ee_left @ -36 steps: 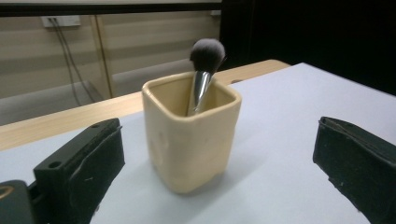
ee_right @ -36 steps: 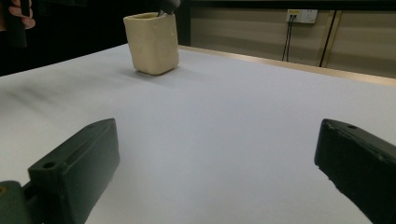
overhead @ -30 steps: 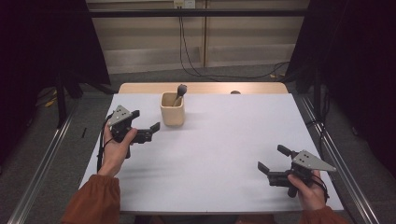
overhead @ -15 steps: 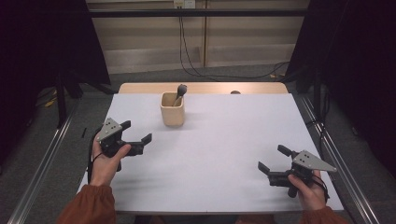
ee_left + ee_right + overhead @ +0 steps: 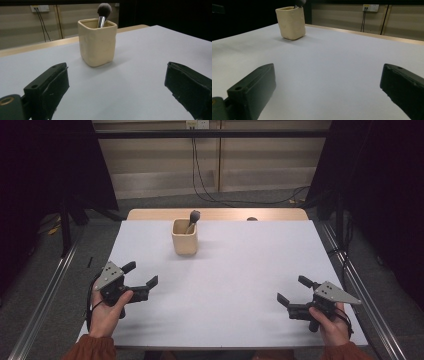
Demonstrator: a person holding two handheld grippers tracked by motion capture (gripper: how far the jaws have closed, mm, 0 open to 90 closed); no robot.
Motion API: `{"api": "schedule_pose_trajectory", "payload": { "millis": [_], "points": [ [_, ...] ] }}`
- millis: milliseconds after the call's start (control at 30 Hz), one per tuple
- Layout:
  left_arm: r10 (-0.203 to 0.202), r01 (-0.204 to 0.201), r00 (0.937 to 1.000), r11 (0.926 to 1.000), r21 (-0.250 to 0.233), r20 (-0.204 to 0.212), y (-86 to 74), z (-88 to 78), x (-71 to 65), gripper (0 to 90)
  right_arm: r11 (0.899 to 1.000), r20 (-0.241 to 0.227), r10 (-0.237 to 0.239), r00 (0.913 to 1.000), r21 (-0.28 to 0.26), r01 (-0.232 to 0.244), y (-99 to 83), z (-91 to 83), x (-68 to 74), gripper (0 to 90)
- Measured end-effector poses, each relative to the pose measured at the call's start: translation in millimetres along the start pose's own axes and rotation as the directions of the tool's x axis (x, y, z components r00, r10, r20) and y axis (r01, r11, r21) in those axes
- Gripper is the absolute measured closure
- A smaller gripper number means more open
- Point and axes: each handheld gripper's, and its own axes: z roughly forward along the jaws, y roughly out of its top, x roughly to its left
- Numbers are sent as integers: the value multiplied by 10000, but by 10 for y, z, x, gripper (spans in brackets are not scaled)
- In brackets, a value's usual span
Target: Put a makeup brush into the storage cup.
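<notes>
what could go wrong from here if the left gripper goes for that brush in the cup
The brush stands inside the cream cup with little more than its head above the rim, so wide-open jaws on the left gripper may catch the cup wall instead. The cup stands free on the white table, so a sideways nudge could tip or slide it. The right gripper is far off at the near edge, too far to steady it.
</notes>
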Motion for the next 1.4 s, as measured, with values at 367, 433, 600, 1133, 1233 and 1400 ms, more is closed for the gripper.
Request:
{"api": "schedule_pose_trajectory", "payload": {
  "millis": [367, 433, 600, 1133, 1233, 1400],
  "points": [
    [-265, 265, 9996, 9996, 120, 11, -166, -219, 2, 48, 10000, 174, -28, 9998, 10, 28, -12, -47, -1, 0],
    [-290, 290, 9996, 9996, 63, -20, -181, -256, -11, 48, 10000, 240, -2, 9997, -41, 3, -15, -61, -6, 0],
    [-308, 307, 9995, 9994, 138, 37, -251, -289, -63, 38, 10000, 340, -8, 9994, -79, 11, -17, -77, -17, 0],
    [-302, 296, 9989, 9994, -190, -361, -285, -391, -83, 36, 9999, 386, 31, 9993, -132, -26, -17, -101, -20, 0],
    [-308, 305, 9992, 9995, -128, -273, -283, -380, -80, 36, 9999, 423, 57, 9991, -141, -51, -19, -109, -28, 0],
    [-293, 286, 9987, 9994, -169, -414, -280, -386, -68, 36, 10000, 379, 28, 9993, -89, -25, -22, -99, -25, 0]
  ]
}}
